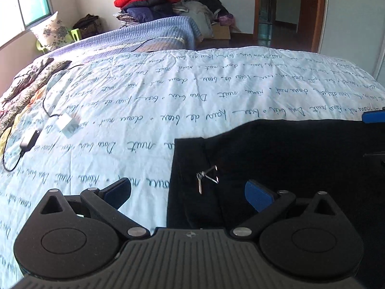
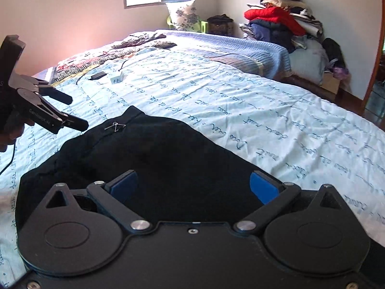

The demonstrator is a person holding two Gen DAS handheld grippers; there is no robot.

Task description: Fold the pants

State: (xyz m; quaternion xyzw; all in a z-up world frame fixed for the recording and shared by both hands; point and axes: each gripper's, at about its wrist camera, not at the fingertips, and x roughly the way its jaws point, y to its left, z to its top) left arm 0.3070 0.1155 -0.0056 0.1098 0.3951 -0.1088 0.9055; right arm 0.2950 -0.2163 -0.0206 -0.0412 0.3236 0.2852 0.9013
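Black pants [image 1: 276,159] lie in a flat heap on the light-blue bedspread [image 1: 144,110], with a metal zipper pull [image 1: 207,175] showing near their left edge. My left gripper [image 1: 187,192] is open, low over that left edge, holding nothing. In the right wrist view the pants [image 2: 156,159] fill the near foreground with the zipper pull [image 2: 115,126] at the far left. My right gripper [image 2: 193,185] is open above the pants, empty. The left gripper [image 2: 74,112] shows at left, jaws apart, beside the pants' edge. A blue fingertip [image 1: 374,116] of the right gripper shows at the right edge.
A white charger block [image 1: 67,122] and a black adapter [image 1: 30,139] with cables lie on the bedspread at left. A patterned blanket [image 1: 26,84] lies at the far left. A pile of clothes [image 2: 279,21] and a flowered pillow [image 2: 185,15] sit beyond the bed.
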